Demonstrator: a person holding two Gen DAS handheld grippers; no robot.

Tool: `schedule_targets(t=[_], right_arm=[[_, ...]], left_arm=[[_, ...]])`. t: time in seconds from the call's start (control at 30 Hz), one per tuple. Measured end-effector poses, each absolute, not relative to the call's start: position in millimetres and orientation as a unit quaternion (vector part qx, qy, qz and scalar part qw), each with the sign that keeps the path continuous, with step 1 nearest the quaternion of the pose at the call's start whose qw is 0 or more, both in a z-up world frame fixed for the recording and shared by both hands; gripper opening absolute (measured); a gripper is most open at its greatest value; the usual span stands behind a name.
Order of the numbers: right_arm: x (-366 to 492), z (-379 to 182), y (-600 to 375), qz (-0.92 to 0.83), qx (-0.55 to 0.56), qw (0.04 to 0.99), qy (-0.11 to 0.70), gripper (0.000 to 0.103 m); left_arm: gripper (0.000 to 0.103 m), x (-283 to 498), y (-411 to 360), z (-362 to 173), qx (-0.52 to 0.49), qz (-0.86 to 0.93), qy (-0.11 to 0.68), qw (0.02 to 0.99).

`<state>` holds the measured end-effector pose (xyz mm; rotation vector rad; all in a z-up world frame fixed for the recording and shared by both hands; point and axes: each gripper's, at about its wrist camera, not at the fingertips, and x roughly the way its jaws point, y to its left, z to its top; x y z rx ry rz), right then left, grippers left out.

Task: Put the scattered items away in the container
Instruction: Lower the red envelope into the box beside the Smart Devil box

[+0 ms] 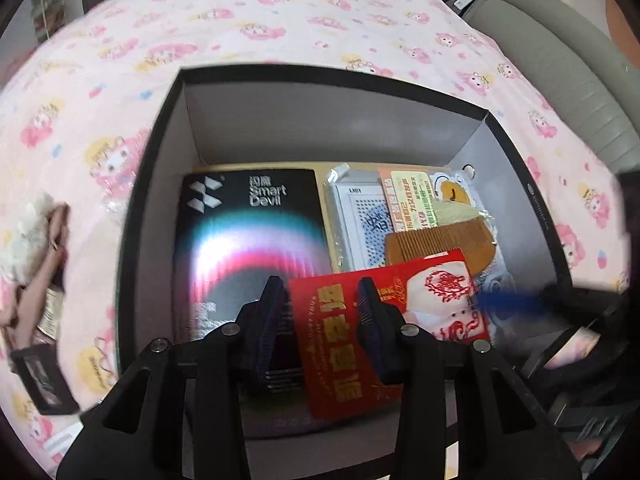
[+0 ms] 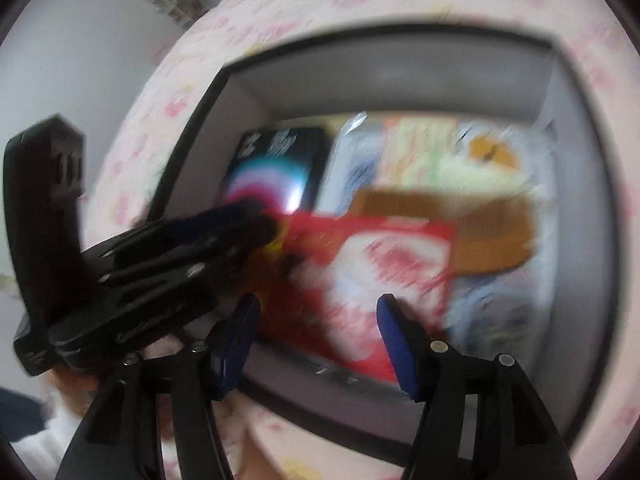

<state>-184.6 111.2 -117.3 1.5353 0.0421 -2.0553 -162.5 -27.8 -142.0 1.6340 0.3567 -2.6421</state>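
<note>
A black box (image 1: pixel 320 73) with grey inner walls sits on a pink patterned sheet (image 1: pixel 120 80). Inside lie a black "Smart Devil" carton (image 1: pixel 248 232), printed packets (image 1: pixel 360 216), a brown comb (image 1: pixel 432 244) and a red packet (image 1: pixel 432 292) on top. My left gripper (image 1: pixel 320 308) hangs over the red packet's left part with its jaws apart, and nothing is pinched between them. In the blurred right wrist view my right gripper (image 2: pixel 320 340) stands wide open over the box's near rim (image 2: pixel 360 396), the red packet (image 2: pixel 380 264) just beyond it. The left gripper (image 2: pixel 256 216) reaches in from the left.
On the sheet left of the box lie a white fluffy thing (image 1: pixel 28 236) with a small bottle (image 1: pixel 50 312), and a dark little case (image 1: pixel 44 376). A grey padded seat (image 1: pixel 560 80) borders the bed at the far right. The blue fingers (image 1: pixel 512 302) of the right gripper cross the box's right side.
</note>
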Motion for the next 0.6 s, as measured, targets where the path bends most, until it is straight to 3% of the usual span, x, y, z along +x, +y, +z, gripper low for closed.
schedule_targets(t=[0.1, 0.13, 0.3, 0.6], right_arm=[[-181.2, -82.0, 136.0, -0.836, 0.505, 0.214, 0.033, 0.058], [-176.9, -74.0, 142.8, -0.849, 0.489, 0.199, 0.03, 0.058], [-180.4, -60.1, 175.8, -0.864, 0.475, 0.166, 0.001, 0.058], [-200.3, -68.7, 202.5, -0.861, 0.492, 0.125, 0.011, 0.057]], left_arm=[[0.044, -170.7, -6.3, -137.0, 0.529, -0.846, 0.069, 0.002], [0.051, -174.0, 5.6, -134.6, 0.53, -0.847, 0.049, -0.003], [0.066, -187.3, 64.5, -134.9, 0.547, -0.836, -0.032, -0.013], [0.067, -204.5, 103.1, -153.6, 0.592, -0.805, -0.042, 0.008]])
